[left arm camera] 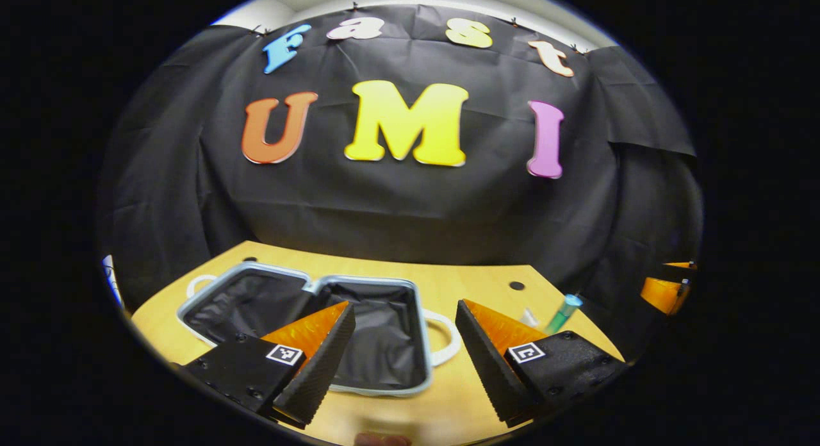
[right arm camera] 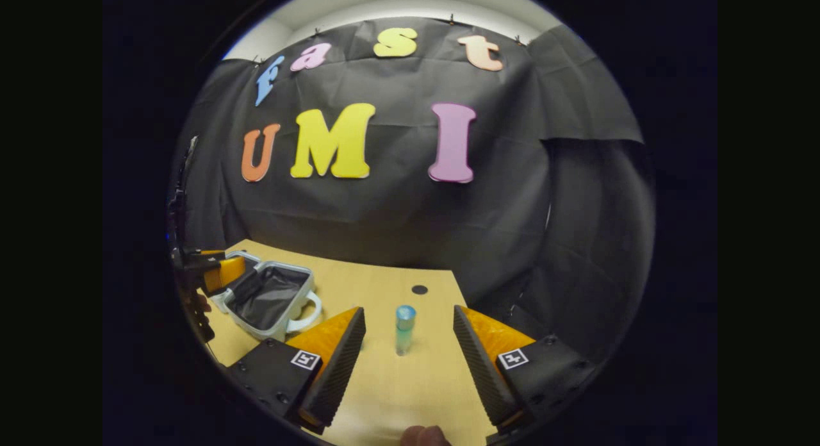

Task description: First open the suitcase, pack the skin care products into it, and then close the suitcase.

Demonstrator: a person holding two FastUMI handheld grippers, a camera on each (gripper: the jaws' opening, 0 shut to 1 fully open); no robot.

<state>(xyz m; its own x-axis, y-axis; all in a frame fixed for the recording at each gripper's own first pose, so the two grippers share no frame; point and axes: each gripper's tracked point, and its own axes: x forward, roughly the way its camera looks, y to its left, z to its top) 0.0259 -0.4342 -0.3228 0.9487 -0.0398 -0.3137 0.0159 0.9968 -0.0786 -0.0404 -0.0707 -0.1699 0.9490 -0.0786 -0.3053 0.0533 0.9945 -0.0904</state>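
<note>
My right gripper (right arm camera: 409, 343) hangs wide open and empty, the upright bottle (right arm camera: 405, 329) dead ahead between its fingers; I should advance level, then pinch mid-body. My left gripper (left arm camera: 405, 343), also spread empty, hovers above the open suitcase (left arm camera: 307, 318).

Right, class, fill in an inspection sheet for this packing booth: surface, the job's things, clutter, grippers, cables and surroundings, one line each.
Surface: wooden table, with a dark round hole near its far edge.
Job's things: suitcase lying open, dark lining showing, nothing seen inside; bottle with a blue cap standing upright on the table, apart from the suitcase.
Clutter: small whitish item beside the bottle, too small to identify.
Grippers: left gripper open above the suitcase; right gripper open, lined up on the bottle, not touching it.
Cables: nothing seen.
Surroundings: black cloth wall behind the table.
</note>
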